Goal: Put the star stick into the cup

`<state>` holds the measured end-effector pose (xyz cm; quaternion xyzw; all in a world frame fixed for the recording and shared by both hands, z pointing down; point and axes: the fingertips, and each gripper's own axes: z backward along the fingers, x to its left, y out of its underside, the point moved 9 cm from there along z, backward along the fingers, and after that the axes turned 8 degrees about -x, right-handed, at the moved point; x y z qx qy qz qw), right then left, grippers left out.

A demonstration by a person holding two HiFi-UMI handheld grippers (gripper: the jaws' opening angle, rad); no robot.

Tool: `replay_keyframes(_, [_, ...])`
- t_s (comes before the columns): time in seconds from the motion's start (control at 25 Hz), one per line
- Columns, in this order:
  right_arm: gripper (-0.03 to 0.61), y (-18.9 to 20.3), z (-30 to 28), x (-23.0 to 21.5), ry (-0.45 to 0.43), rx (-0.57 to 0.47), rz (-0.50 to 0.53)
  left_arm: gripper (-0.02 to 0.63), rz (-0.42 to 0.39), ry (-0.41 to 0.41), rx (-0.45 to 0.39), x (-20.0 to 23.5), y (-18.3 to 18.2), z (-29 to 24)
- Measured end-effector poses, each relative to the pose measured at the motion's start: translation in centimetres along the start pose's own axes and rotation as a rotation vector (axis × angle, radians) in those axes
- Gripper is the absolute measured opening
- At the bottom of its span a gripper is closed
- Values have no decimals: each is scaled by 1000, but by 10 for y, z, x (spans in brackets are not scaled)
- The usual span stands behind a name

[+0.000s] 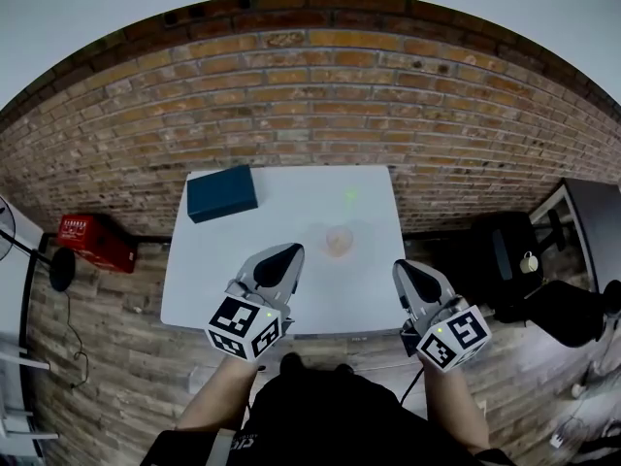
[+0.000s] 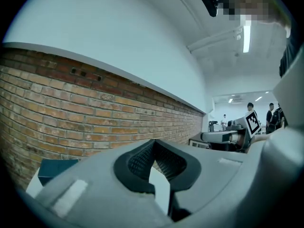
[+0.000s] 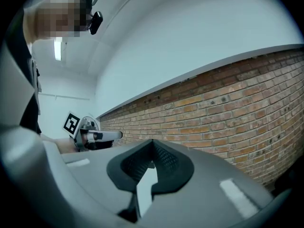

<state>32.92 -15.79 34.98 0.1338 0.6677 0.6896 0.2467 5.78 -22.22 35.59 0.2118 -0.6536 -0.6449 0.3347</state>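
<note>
both grippers hang low over the near edge of the white table (image 1: 209,289), each in one of the person's hands, marker cubes toward the body. the left gripper (image 1: 289,252) is clenched: in its own view the ribbed black pads meet at the tips with nothing between them, and only a sliver of table shows through the gap behind. the right gripper (image 1: 403,268) is clenched and empty too, its pads also meeting at the tips.

a pale, see-through cup (image 1: 339,241) stands upright on the table between the two grippers and a little ahead of their tips, apart from both. the star stick (image 1: 350,195) lies on the table beyond the cup, further ahead of the grippers. it reads only as a small faint green mark, and its shape is too small to make out. it is outside the cup and well apart from either gripper.

a dark blue box (image 1: 222,192) sits at the far left corner of the table, ahead of and left of the left gripper. a red crate (image 1: 94,241) rests on the wooden floor, out to the left of the left gripper. a brick wall (image 1: 310,105) rises beyond the table.
</note>
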Motion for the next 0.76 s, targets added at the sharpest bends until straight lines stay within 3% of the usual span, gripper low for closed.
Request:
replay_keyframes(0.36, [-3, -4, -8, 7, -10, -7, 45, 6, 6, 11, 52, 5, 3, 1])
replay_keyframes(0.76, [-3, -2, -4, 7, 9, -7, 37, 6, 6, 9, 18, 6, 2, 4])
